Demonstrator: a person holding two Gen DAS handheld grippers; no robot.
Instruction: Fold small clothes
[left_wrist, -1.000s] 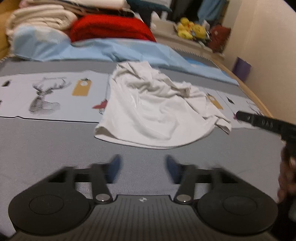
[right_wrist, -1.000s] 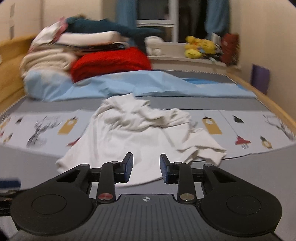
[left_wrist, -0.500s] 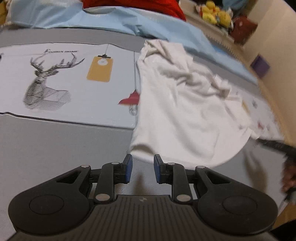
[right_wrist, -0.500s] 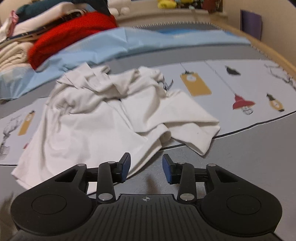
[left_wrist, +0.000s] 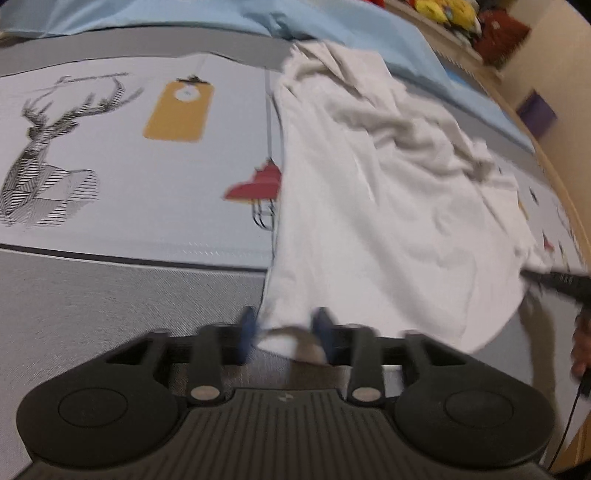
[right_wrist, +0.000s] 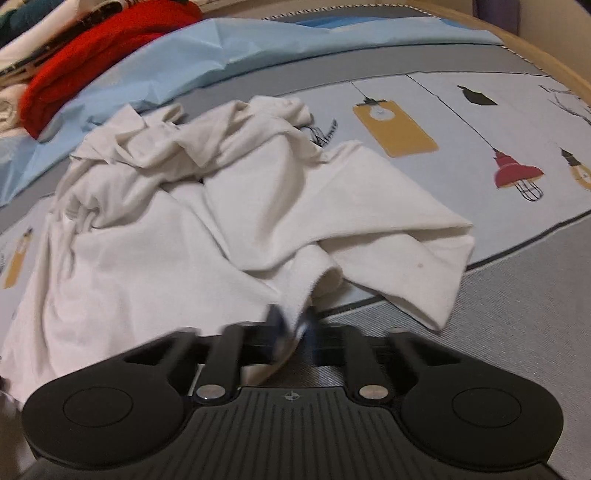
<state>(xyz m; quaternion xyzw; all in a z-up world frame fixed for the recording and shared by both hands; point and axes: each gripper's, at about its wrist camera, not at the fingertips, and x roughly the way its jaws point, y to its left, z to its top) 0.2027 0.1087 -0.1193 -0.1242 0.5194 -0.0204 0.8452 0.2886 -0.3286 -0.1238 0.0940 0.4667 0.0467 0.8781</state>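
Note:
A crumpled white garment (left_wrist: 388, 206) lies on the grey printed bedspread (left_wrist: 110, 155); it also shows in the right wrist view (right_wrist: 192, 236). My left gripper (left_wrist: 286, 334) is open with the garment's near left hem corner between its blue fingers. My right gripper (right_wrist: 292, 326) is closed on the garment's near hem, cloth pinched between its blue pads. The right gripper's tip also shows at the right edge of the left wrist view (left_wrist: 561, 282), at the garment's right hem.
A light blue sheet (right_wrist: 207, 62) and a red blanket (right_wrist: 92, 48) lie beyond the garment, with folded laundry stacked behind. The bed's wooden edge (right_wrist: 546, 62) runs along the right. Yellow plush toys (left_wrist: 443, 11) sit on a far shelf.
Both grippers moved forward and down onto the garment's near hem. The right gripper closed on the cloth. The left fingers widened around the hem corner.

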